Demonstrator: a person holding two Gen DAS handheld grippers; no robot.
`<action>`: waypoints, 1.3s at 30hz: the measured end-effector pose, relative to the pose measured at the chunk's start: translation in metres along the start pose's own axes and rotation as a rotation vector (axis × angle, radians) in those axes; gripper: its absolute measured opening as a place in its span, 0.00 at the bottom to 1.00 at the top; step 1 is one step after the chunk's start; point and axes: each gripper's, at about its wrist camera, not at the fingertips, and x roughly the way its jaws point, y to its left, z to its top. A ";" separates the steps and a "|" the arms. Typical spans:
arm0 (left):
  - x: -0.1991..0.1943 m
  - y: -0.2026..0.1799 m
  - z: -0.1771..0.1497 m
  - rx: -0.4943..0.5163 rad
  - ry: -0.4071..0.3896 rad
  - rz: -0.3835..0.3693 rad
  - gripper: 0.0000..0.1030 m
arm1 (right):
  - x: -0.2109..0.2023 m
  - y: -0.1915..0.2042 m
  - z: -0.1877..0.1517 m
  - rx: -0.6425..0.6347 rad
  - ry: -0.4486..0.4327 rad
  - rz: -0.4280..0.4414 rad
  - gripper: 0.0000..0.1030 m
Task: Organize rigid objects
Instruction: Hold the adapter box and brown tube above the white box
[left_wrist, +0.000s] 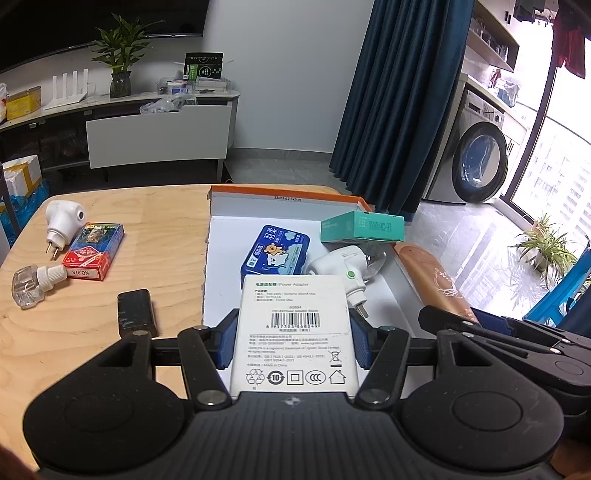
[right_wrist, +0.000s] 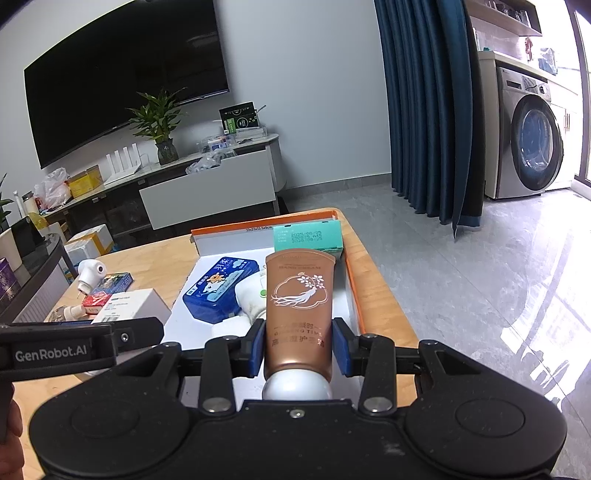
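Note:
My left gripper (left_wrist: 293, 339) is shut on a white power adapter box (left_wrist: 295, 328) and holds it over the near edge of the open white cardboard box with orange rim (left_wrist: 284, 192). My right gripper (right_wrist: 298, 347) is shut on a bronze hand cream tube (right_wrist: 299, 295), over the box's right side; the tube also shows in the left wrist view (left_wrist: 432, 280). Inside the box lie a blue tin (left_wrist: 275, 254), a white plug-in device (left_wrist: 343, 264) and a teal carton (left_wrist: 362, 227).
On the wooden table (left_wrist: 110, 354) left of the box lie a white plug (left_wrist: 61, 221), a red and blue card pack (left_wrist: 94, 251), a clear refill bottle (left_wrist: 33, 286) and a black block (left_wrist: 136, 312). Floor drops off to the right.

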 end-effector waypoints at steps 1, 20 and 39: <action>0.000 0.000 0.000 0.001 0.000 0.000 0.58 | 0.001 0.000 0.000 0.001 0.002 0.000 0.45; 0.001 0.000 0.000 -0.005 0.006 -0.001 0.58 | 0.007 0.001 0.000 -0.002 0.029 -0.005 0.45; 0.005 -0.003 -0.004 -0.003 0.020 -0.004 0.58 | 0.012 0.001 0.000 -0.001 0.041 -0.006 0.46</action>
